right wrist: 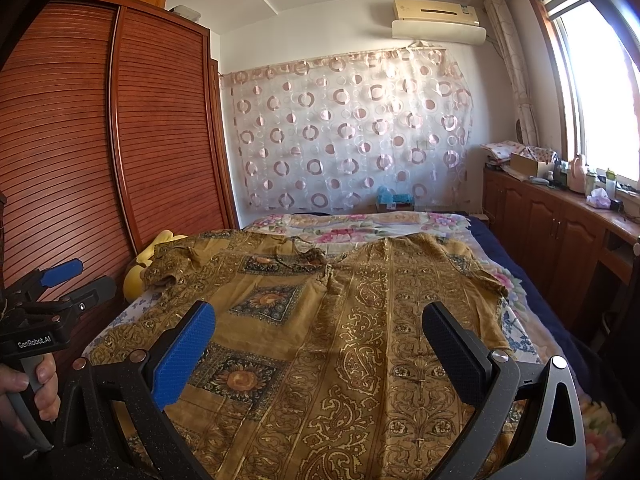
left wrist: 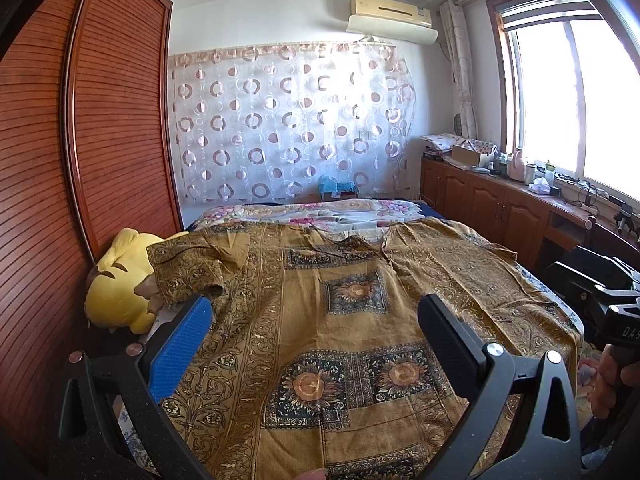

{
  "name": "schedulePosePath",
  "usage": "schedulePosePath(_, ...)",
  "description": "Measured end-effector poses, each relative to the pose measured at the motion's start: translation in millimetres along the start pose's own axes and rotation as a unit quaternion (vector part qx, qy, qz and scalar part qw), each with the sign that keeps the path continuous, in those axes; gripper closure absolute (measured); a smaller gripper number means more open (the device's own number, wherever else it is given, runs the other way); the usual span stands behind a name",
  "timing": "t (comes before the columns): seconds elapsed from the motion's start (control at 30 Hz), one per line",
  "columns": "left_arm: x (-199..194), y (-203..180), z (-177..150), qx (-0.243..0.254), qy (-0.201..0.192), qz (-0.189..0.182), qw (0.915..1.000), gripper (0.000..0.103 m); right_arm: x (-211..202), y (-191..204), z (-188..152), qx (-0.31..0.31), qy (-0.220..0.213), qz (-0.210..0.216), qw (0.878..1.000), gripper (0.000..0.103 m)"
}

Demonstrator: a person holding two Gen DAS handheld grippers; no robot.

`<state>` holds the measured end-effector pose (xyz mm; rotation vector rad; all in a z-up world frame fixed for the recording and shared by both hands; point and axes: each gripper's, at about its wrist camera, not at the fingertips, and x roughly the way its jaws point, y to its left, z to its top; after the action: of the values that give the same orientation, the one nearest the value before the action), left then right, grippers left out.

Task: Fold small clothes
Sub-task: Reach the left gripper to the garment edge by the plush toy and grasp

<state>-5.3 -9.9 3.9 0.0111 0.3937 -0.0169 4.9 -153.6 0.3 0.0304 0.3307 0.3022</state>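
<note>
Fabric of the mustard patterned garment (left wrist: pixel 320 320), spread flat across the bed (right wrist: pixel 492 276), looked thin, light and limp, so with the left gripper (left wrist: pixel 316 324) and right gripper (right wrist: pixel 320 328) both gaping empty above it, a sleeve or hem corner seemed the best hold.

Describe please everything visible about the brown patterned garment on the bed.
The garment looks like thin mustard-brown cloth printed with gold scrollwork and dark sunflower squares. It lies spread flat and unfolded over the floral bedding, neckline away from the cameras. One short sleeve is crumpled against a yellow plush toy. Neither gripper touches it.
</note>
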Motion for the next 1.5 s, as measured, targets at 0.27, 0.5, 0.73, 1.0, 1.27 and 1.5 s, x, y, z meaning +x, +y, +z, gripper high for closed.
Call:
schedulePosePath(0.27, 31, 31, -16, -0.018, 0.027, 0.013, 0.9994, 0.000, 24, 1, -9, -0.003, 0.013, 0.002, 1.000, 0.000)
schedulePosePath(0.5, 59, 63, -29, -0.020, 0.057, 0.034, 0.9976, 0.000, 51, 1, -19, -0.015, 0.026, 0.004, 1.000, 0.000)
schedulePosePath(0.73, 81, 104, -32, -0.041, 0.088, 0.042, 0.9945, 0.000, 76, 1, -16, -0.017, 0.057, 0.043, 0.997, 0.000)
schedulePosePath(1.0, 113, 148, -28, -0.028, 0.117, 0.070, 0.9902, 0.000, 93, -3, -5, -0.023, 0.079, 0.057, 0.995, 0.000)
schedulePosePath(1.27, 146, 179, -22, -0.036, 0.151, 0.055, 0.9864, 0.010, 104, -4, -2, -0.040, 0.085, 0.071, 0.993, 0.000)
schedulePosePath(1.5, 174, 196, -21, -0.056, 0.180, 0.041, 0.9812, 0.030, 106, -2, -8, -0.067, 0.082, 0.076, 0.991, 0.000)
